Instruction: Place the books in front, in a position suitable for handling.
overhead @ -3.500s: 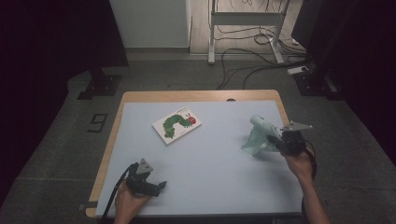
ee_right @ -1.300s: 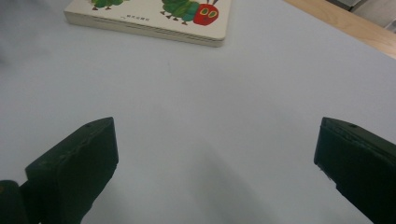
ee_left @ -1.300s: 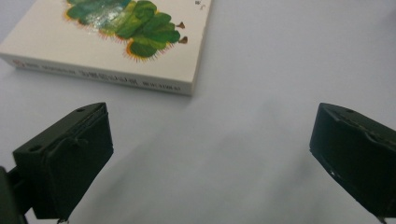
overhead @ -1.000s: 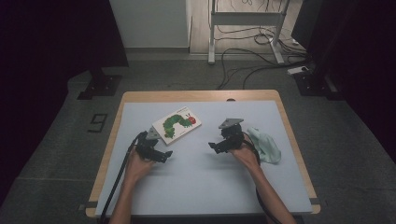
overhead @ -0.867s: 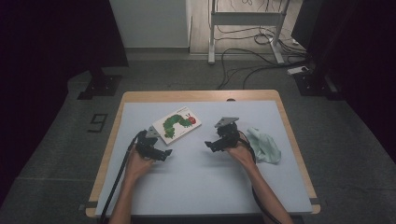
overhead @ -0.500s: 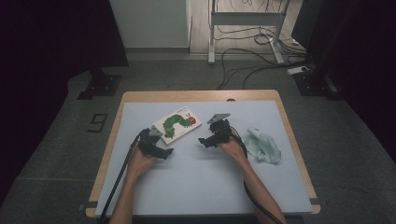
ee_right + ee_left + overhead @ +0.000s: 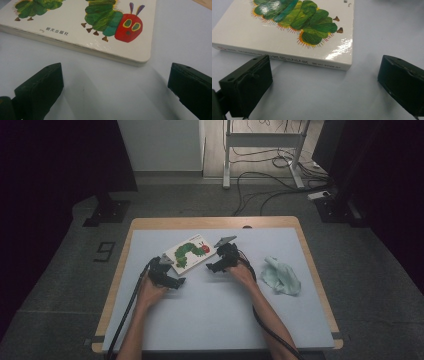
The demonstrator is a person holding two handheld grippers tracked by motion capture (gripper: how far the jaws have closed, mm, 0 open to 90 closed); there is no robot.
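Caterpillar board book (image 7: 190, 252), flat, centre of frame.
Left gripper (image 7: 172, 281) and right gripper (image 7: 214, 267) flank it, jaws spread, empty; crumpled cloth (image 7: 281, 276) right.

2 tools (image 7: 172, 281) (image 7: 215, 266) flanking caterpillar book (image 7: 190, 253)

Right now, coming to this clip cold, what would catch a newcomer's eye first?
The glossy white board book with a green caterpillar and red head lies flat near the middle of the pale blue table top. The left hand-held gripper and the right hand-held gripper flank it, jaws open and apart from it. A crumpled pale green cloth lies to the right.
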